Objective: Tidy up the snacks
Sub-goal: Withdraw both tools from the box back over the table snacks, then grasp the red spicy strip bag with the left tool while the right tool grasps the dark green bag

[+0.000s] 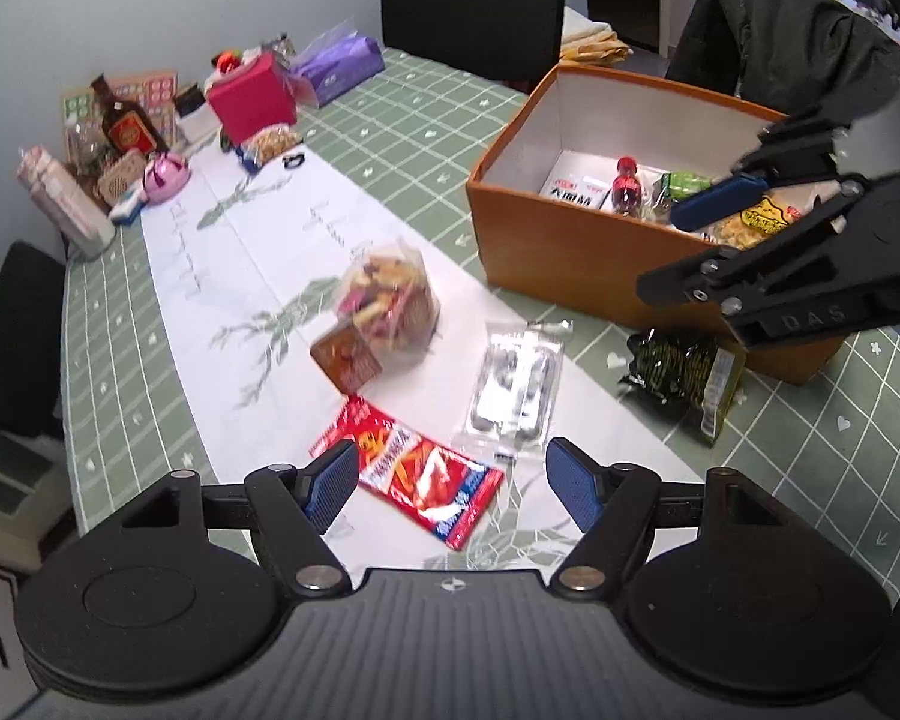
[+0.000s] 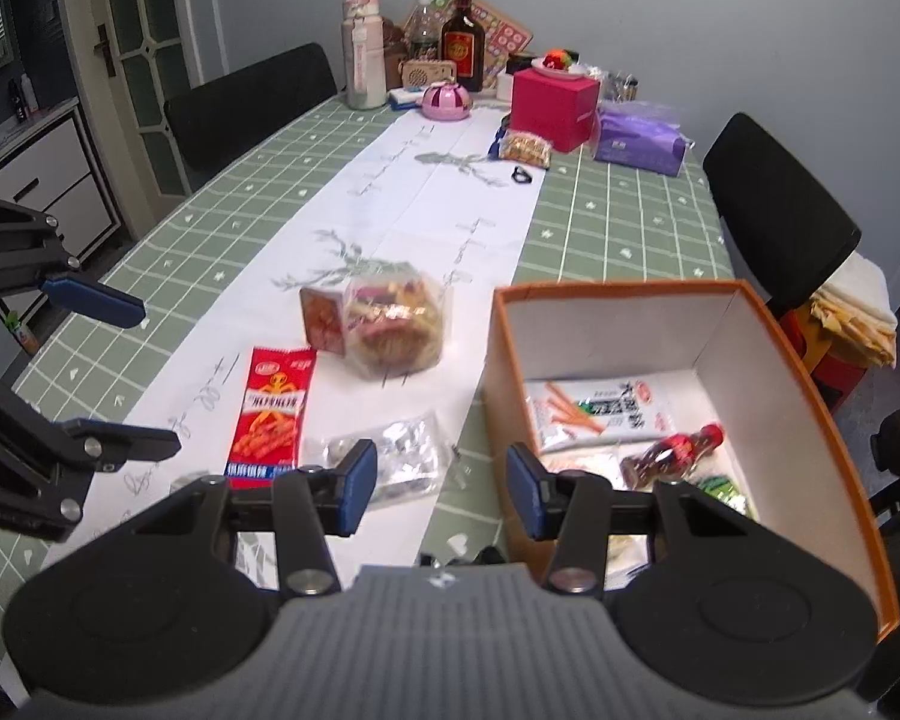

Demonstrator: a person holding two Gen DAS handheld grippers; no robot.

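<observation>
Motion-blurred clear snack bag (image 1: 390, 306), print on the boxed white packet (image 2: 594, 408) illegible.

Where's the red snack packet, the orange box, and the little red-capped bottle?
red snack packet (image 1: 417, 474): left wrist view, middle of the wrapper.
orange box (image 1: 570, 258): left wrist view, front wall.
little bottle (image 2: 669, 456): right wrist view, its body, lying inside the box.

An open orange box (image 1: 546, 252) with white inner walls is set on the right of the table, and a white packet (image 2: 594, 408), a small red-capped bottle (image 2: 672, 450) and green and yellow packets are seen lying inside it. On the white runner to its left, a red snack packet (image 1: 417, 471) and a clear silvery packet (image 1: 513, 390) are laid flat, nearest. A clear bag of mixed sweets (image 1: 390, 306) is stood farther back, and a dark green packet (image 1: 684, 375) is laid against the box's near wall.
</observation>
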